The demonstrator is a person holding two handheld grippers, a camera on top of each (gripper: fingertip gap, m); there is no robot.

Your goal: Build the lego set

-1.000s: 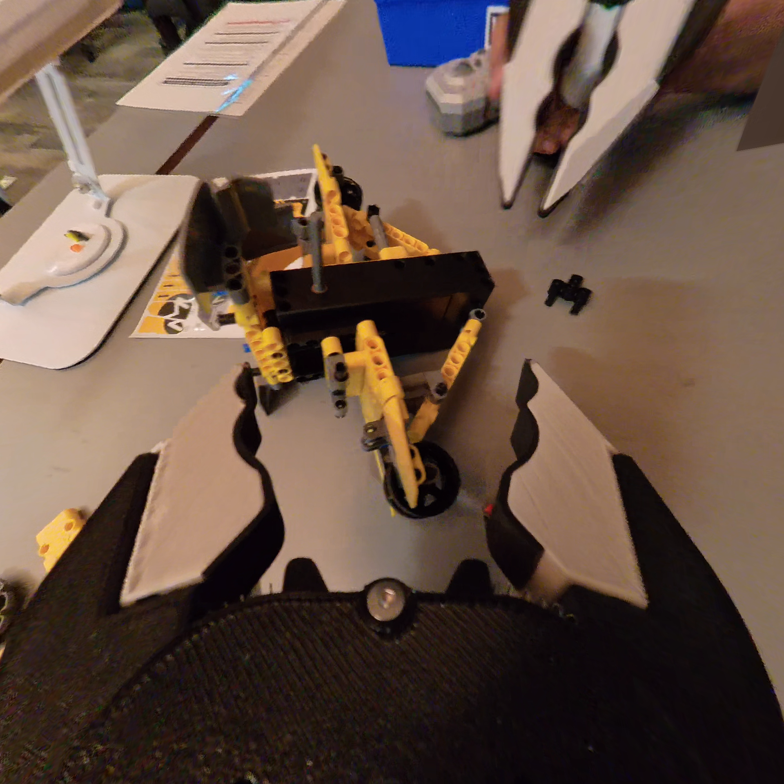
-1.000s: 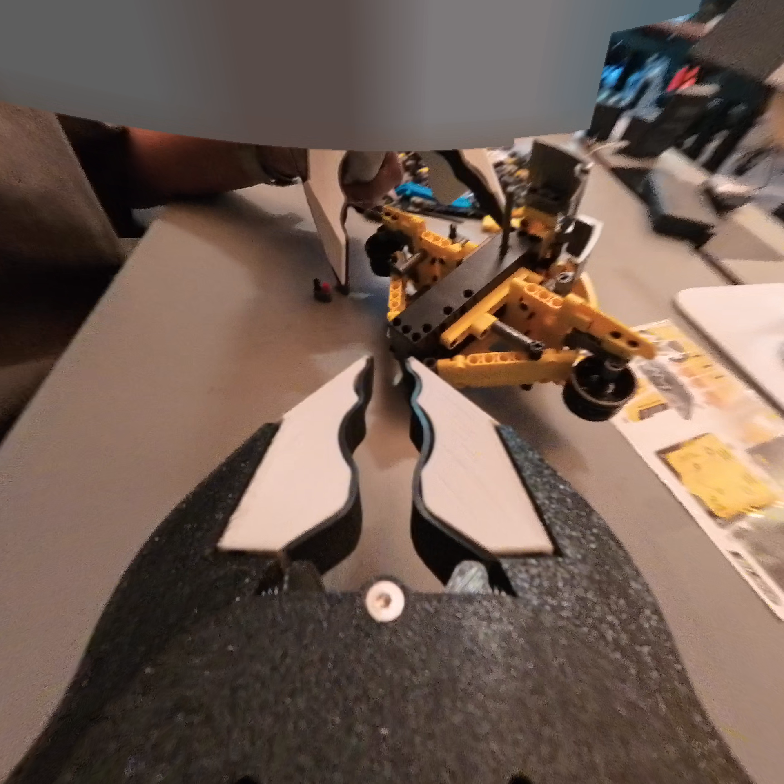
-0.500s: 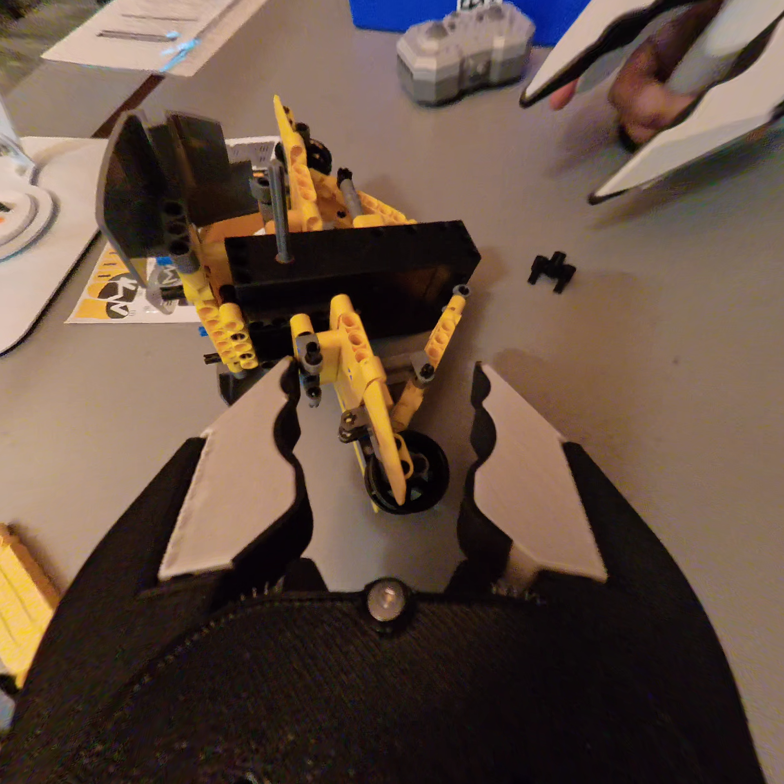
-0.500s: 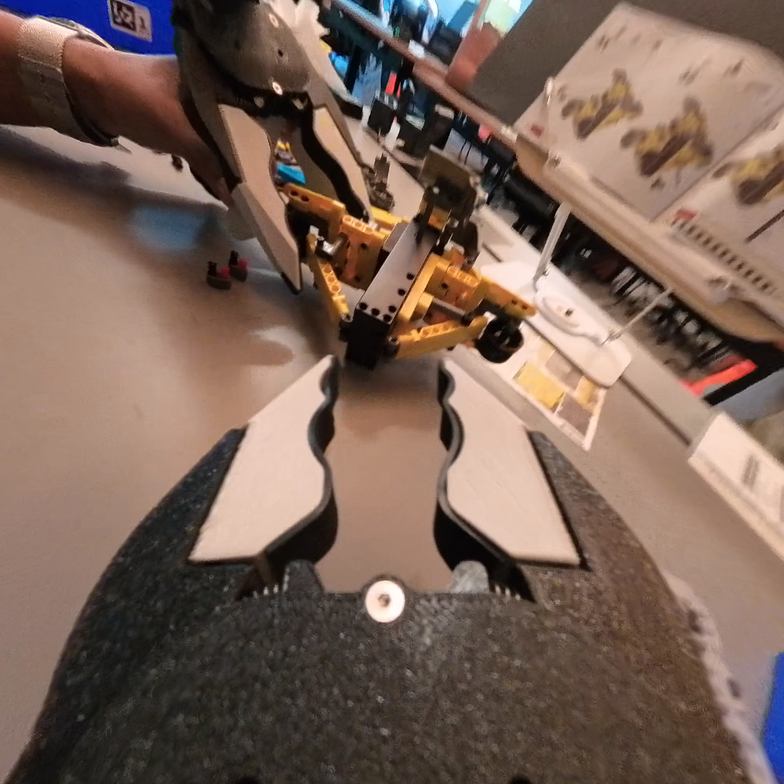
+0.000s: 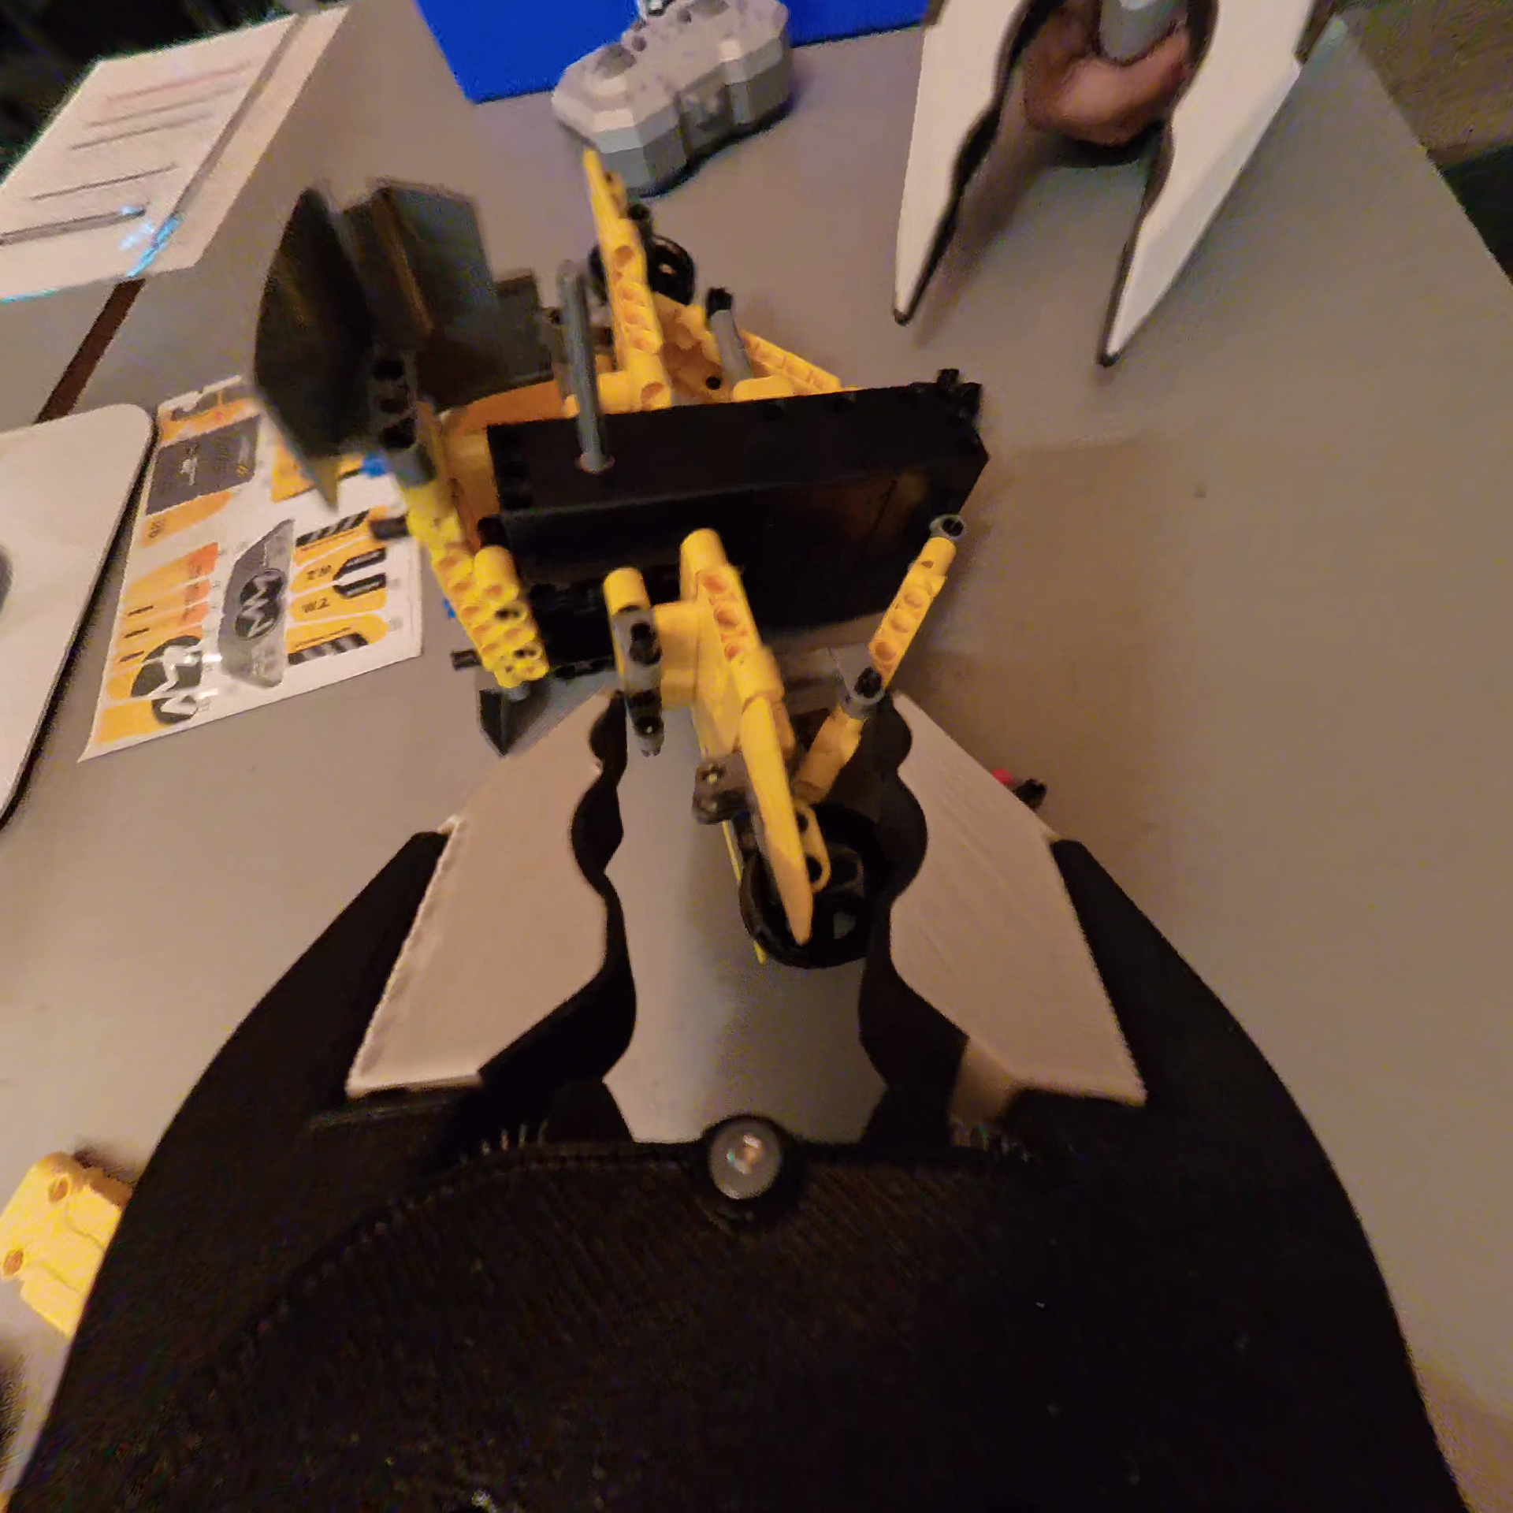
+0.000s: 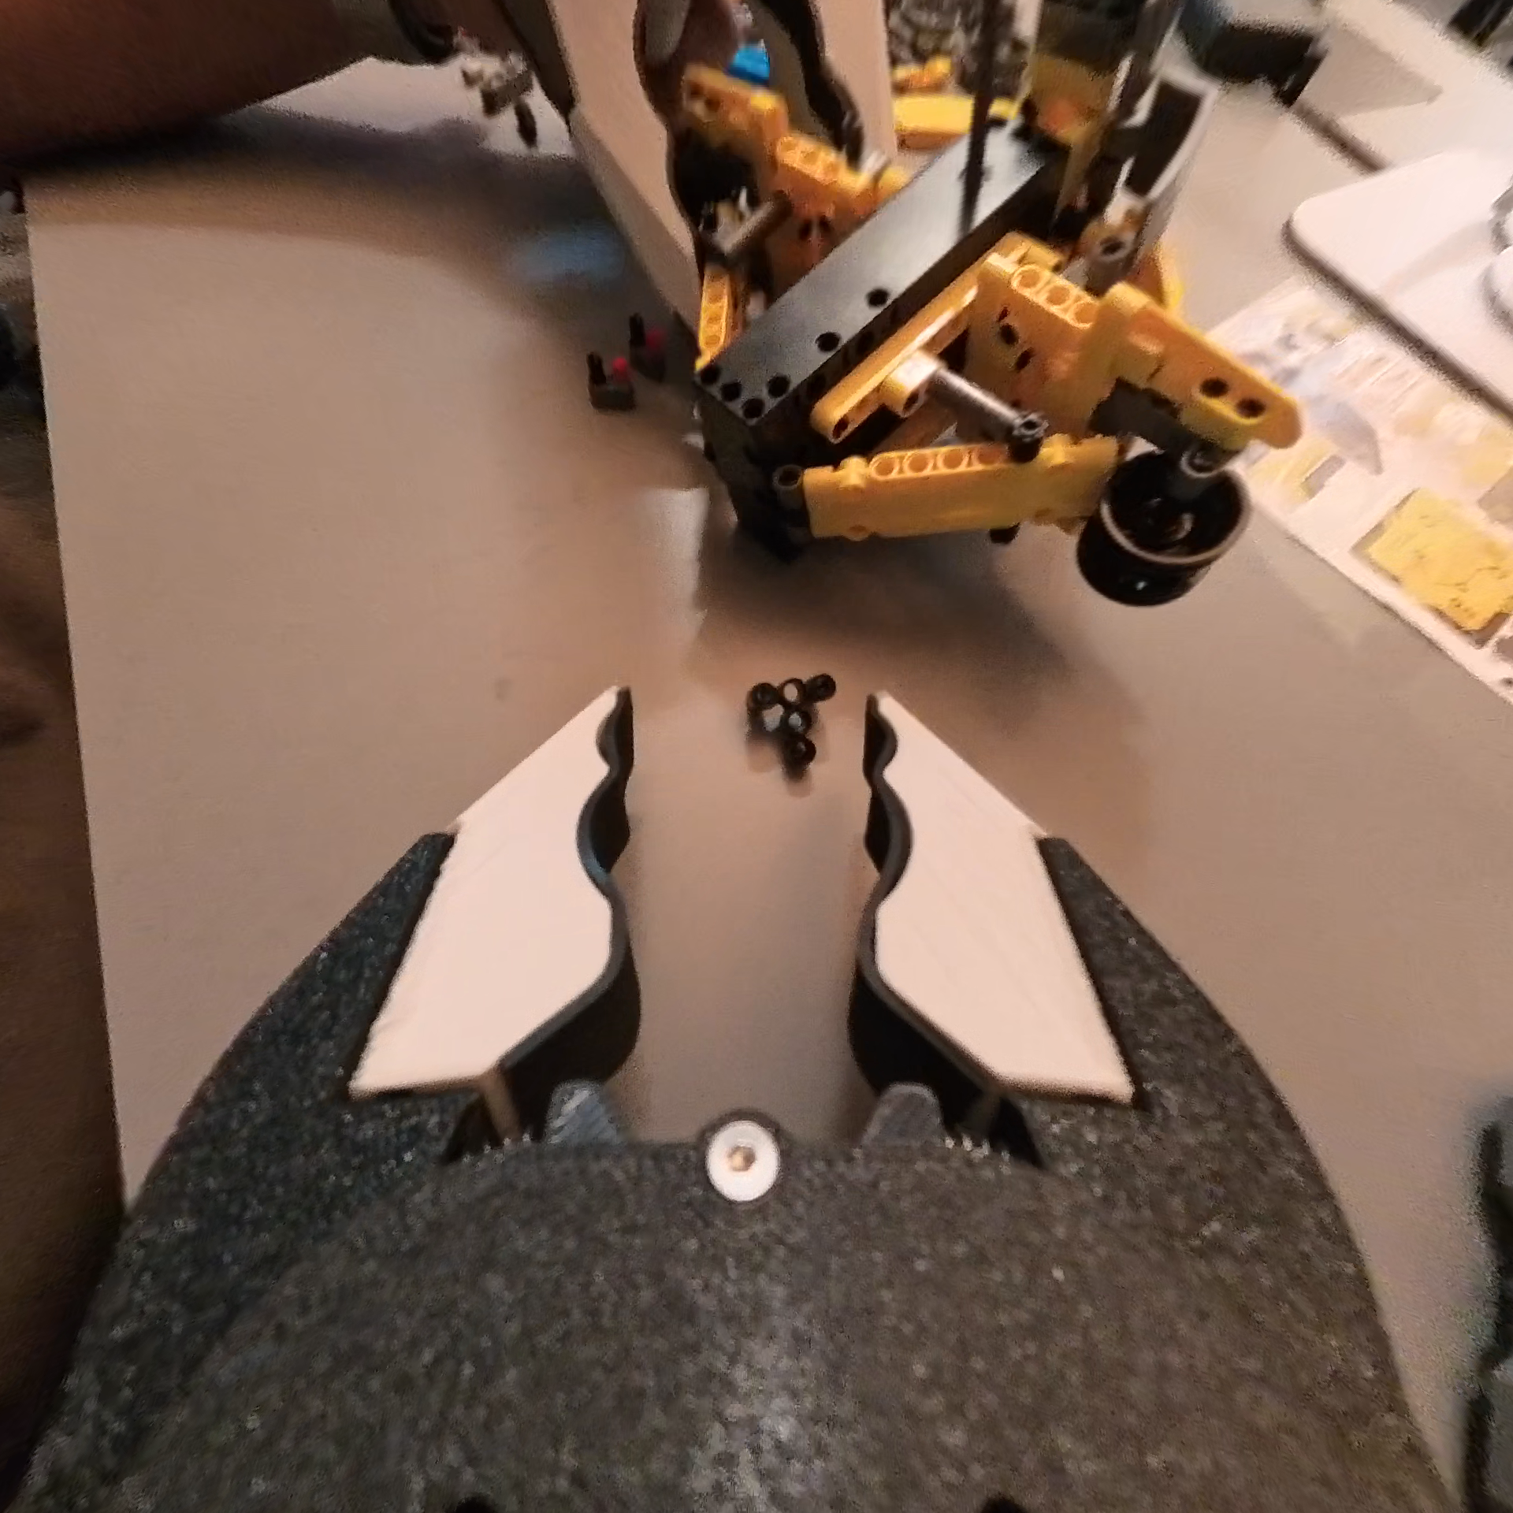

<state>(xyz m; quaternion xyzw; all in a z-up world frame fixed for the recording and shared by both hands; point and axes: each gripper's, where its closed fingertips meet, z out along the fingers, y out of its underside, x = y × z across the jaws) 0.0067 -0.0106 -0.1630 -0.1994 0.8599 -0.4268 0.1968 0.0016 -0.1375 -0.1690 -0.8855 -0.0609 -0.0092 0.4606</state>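
Observation:
A yellow and black brick-built vehicle (image 5: 737, 483) stands on the grey table (image 5: 1228, 737); it also shows in the right wrist view (image 6: 901, 327). My left gripper (image 5: 747, 720) is open and narrowed, its fingers straddling the model's near yellow arm and black wheel (image 5: 810, 901); the right finger touches the wheel. My right gripper (image 6: 749, 712) is open, low over the table, with a small black connector piece (image 6: 788, 716) lying between its fingertips. The right gripper also shows in the left wrist view (image 5: 1003, 336), right of the model, held by a hand.
Small red and black pins (image 6: 622, 377) lie by the model's corner. A sticker sheet (image 5: 246, 573), a white lamp base (image 5: 49, 557) and a paper (image 5: 123, 139) lie left. A grey battery box (image 5: 679, 82) and a blue bin (image 5: 532, 41) stand behind. A yellow part (image 5: 49, 1228) lies near left. The gap from one gripper's tips to the other's is roughly 15 cm.
My left gripper moved forward and narrowed around the wheel arm. My right gripper opened from nearly shut and came down over the small black connector piece.

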